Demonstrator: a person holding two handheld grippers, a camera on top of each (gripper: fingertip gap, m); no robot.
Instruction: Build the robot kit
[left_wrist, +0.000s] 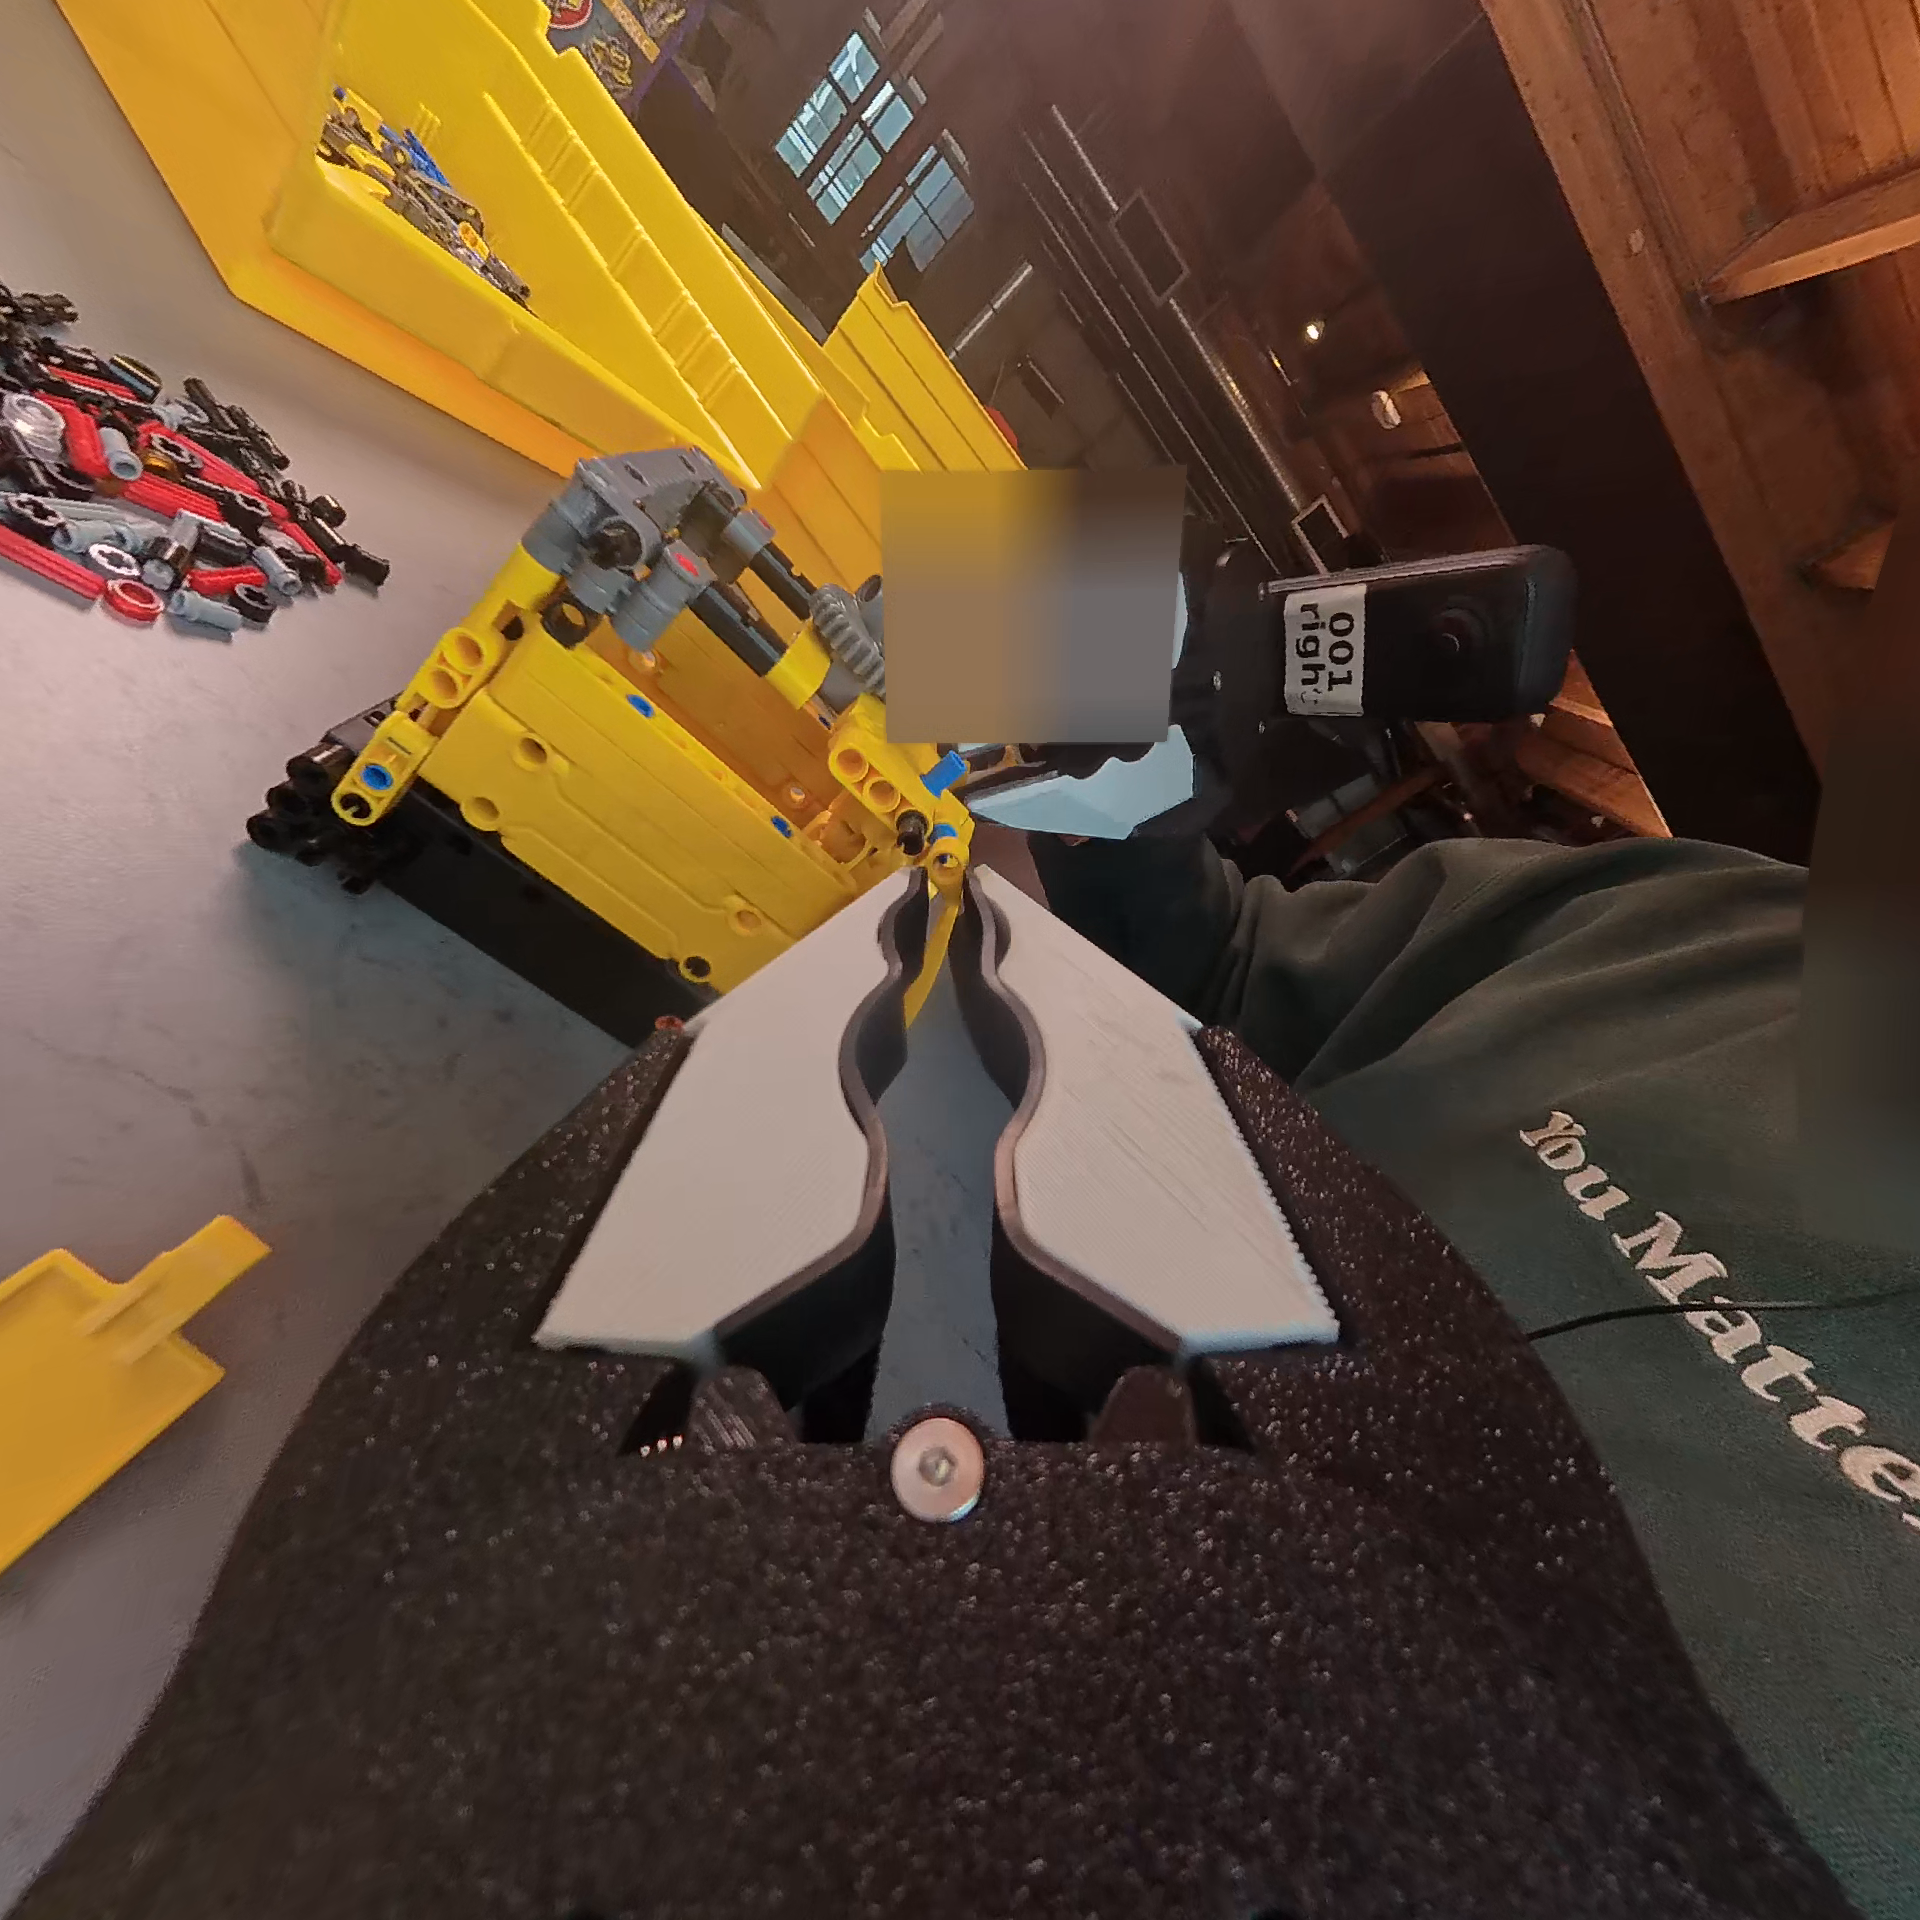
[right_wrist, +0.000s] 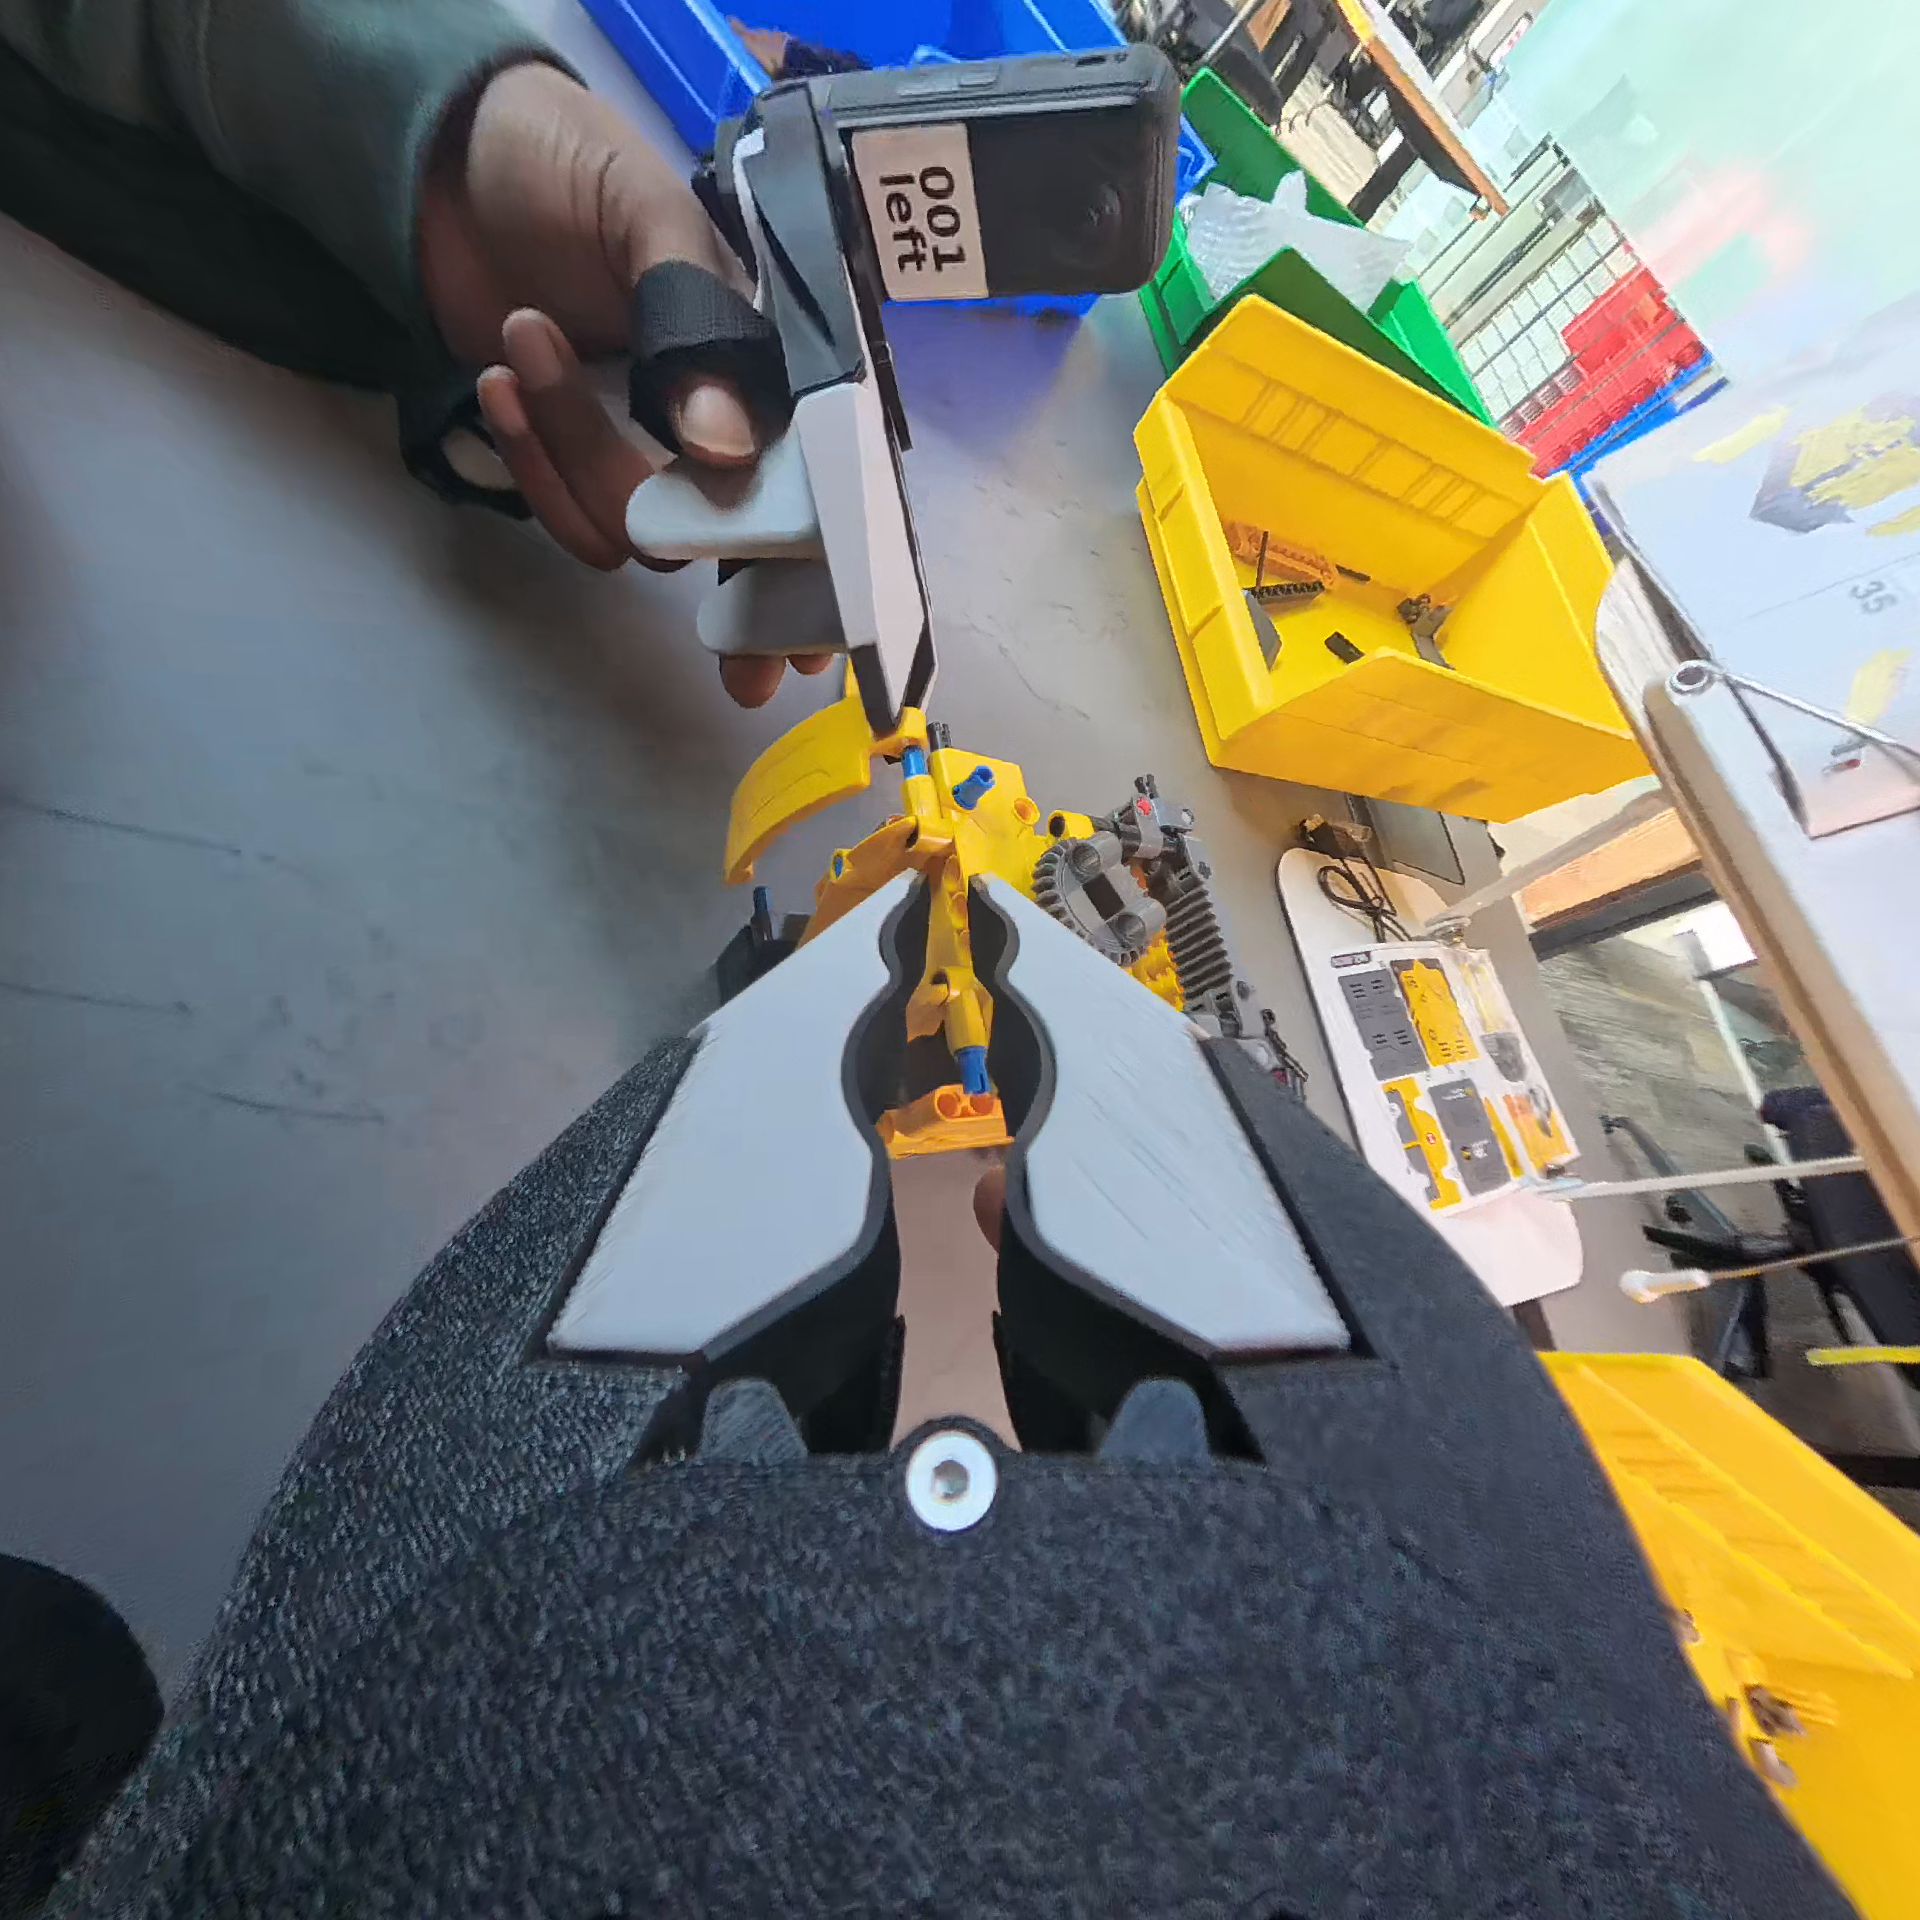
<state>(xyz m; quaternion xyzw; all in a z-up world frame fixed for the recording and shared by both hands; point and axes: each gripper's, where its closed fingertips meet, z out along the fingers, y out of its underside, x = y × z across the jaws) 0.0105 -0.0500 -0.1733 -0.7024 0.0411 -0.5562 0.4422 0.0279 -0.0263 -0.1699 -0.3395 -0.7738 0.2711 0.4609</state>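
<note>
1. The yellow, grey and black toy-brick vehicle model (left_wrist: 644, 748) is partly built and tipped on its side on the grey table (left_wrist: 135, 935). Grey gears and black axles are already fitted to it, and so are several blue pins.
2. Much is left loose. A heap of red, grey and black brick parts (left_wrist: 156, 499) lies toward the table's far left edge, and small parts sit in the open yellow plastic bin (right_wrist: 1371, 582).
3. The left gripper (left_wrist: 940, 883) has its fingers nearly together, pinching a thin curved yellow panel (right_wrist: 795, 779) at the model's near corner.
4. The right gripper (right_wrist: 948, 894) is narrowly closed around a yellow beam of the model, blue pin (right_wrist: 971, 1065) showing between its fingers.
5. A hand (right_wrist: 582, 312) in a green sleeve holds the left gripper steeply, tips down onto the model; the right comes in opposite.
6. A printed instruction booklet (right_wrist: 1444, 1070) lies beside the model.
</note>
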